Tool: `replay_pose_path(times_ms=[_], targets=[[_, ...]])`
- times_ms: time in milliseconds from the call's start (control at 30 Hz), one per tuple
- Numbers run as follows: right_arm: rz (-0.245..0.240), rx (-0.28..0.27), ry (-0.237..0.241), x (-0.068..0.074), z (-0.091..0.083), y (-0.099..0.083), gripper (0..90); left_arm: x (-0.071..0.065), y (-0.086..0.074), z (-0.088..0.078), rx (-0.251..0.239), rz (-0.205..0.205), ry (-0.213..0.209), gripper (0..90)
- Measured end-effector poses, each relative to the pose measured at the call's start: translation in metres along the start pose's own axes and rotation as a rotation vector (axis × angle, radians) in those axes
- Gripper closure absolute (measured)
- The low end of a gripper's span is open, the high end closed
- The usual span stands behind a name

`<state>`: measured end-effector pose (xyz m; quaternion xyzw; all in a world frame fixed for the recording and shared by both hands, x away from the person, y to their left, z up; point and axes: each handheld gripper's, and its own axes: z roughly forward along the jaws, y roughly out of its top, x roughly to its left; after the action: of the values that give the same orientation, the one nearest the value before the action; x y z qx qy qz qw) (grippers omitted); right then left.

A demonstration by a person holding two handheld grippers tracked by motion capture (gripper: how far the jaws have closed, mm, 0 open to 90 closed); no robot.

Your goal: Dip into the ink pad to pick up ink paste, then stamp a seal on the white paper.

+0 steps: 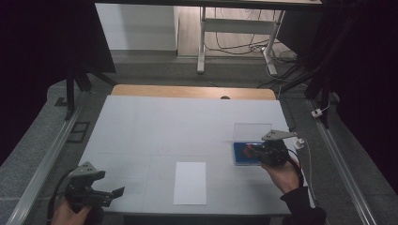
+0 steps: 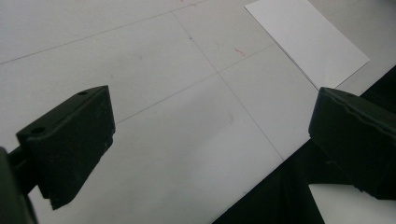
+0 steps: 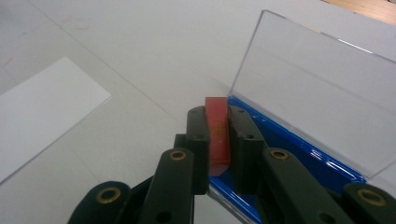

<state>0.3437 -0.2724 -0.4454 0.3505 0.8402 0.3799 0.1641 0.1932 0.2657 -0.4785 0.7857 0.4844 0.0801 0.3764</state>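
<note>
Right gripper view, one red block (image 3: 218,133), one blue case (image 3: 299,154)

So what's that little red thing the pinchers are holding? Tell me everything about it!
The red piece is a small, flat, thin slab, like a plastic stick or eraser, with faint tiny marks on its narrow edge. It stands on edge, squeezed between the shut black jaws of the right gripper, its top poking out above them. It sits over the near edge of the blue box, whose clear lid stands open.
</note>
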Motion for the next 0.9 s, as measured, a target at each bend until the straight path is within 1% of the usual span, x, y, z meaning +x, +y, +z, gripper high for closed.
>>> replay_pose_path(times_ms=[200, 400, 700, 833, 900], targets=[[-0.001, -0.019, 0.036, 0.009, -0.002, 0.003, 79.7, 0.000, 0.000, 0.000, 0.001, 0.001, 0.000, 1.2], [-0.013, -0.029, 0.070, 0.017, -0.003, 0.006, 79.7, -0.001, 0.000, 0.000, 0.002, 0.002, 0.002, 1.2], [-0.052, -0.028, 0.107, 0.030, 0.000, 0.011, 79.7, 0.000, 0.000, 0.000, 0.002, 0.001, 0.000, 1.2], [-0.088, -0.024, 0.117, 0.038, 0.003, 0.013, 79.7, 0.000, 0.000, 0.000, 0.002, 0.000, 0.000, 1.2], [-0.097, -0.023, 0.123, 0.041, 0.005, 0.014, 79.7, 0.000, 0.000, 0.000, 0.002, 0.000, -0.001, 1.2]])
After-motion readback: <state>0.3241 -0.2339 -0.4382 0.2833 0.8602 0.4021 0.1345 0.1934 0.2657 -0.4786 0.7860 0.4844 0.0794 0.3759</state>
